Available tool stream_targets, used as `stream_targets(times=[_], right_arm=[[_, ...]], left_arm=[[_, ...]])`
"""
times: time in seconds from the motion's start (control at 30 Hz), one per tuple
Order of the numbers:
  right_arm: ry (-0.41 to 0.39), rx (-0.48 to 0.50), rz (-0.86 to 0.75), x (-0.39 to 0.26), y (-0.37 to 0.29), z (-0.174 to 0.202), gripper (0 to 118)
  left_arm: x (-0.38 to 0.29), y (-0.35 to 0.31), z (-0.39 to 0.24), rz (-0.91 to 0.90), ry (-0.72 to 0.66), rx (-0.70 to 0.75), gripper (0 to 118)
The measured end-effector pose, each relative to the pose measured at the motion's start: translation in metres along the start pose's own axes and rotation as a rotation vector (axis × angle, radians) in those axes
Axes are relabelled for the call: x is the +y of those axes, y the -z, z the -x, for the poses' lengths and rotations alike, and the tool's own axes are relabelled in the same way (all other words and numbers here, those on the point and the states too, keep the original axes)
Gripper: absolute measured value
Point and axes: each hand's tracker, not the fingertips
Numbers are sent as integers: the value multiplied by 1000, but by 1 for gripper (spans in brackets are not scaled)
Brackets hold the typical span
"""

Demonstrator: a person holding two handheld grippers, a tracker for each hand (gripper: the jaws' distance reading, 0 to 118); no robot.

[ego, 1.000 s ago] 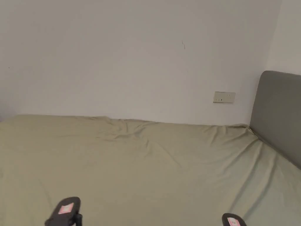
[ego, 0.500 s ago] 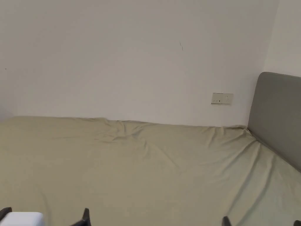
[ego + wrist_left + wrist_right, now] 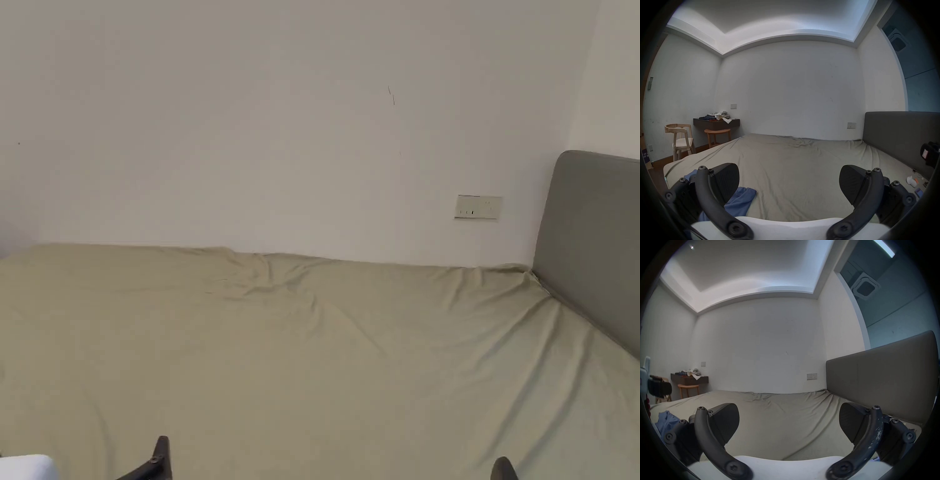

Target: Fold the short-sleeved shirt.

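Observation:
A crumpled blue shirt [image 3: 740, 201] lies on the olive-green bed sheet [image 3: 312, 362] near the bed's near left corner. In the left gripper view it sits just behind the left jaw. My left gripper [image 3: 789, 183] is open, held above the sheet with nothing between its jaws. My right gripper [image 3: 789, 423] is open too, farther right near the headboard, and the shirt [image 3: 666, 420] lies far to its left. In the head view one left fingertip [image 3: 161, 453] and one right fingertip [image 3: 502, 469] poke up at the bottom edge.
A grey padded headboard [image 3: 594, 250] closes the bed's right side, a white wall the far side. Small items [image 3: 911, 181] lie by the headboard's near end. Left of the bed stand a wooden chair [image 3: 681, 142], a round table [image 3: 718, 134] and a wall shelf [image 3: 716, 123] with clothes.
A second ago the head view showed two dark gripper parts with pink labels at the bottom edge. Now only thin fingertips show there. The bed looks the same.

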Motion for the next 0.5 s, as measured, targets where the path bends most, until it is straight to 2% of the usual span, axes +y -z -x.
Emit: stream_targets(times=[0.2,0.5], right_arm=[[-34,-27,-10,5,-1,-1,118],[-14,-5,12,7,0,-1,118]], left_arm=[[-7,4,0,31,40,-4,118],[1,2,-5,22,15,-51,118]])
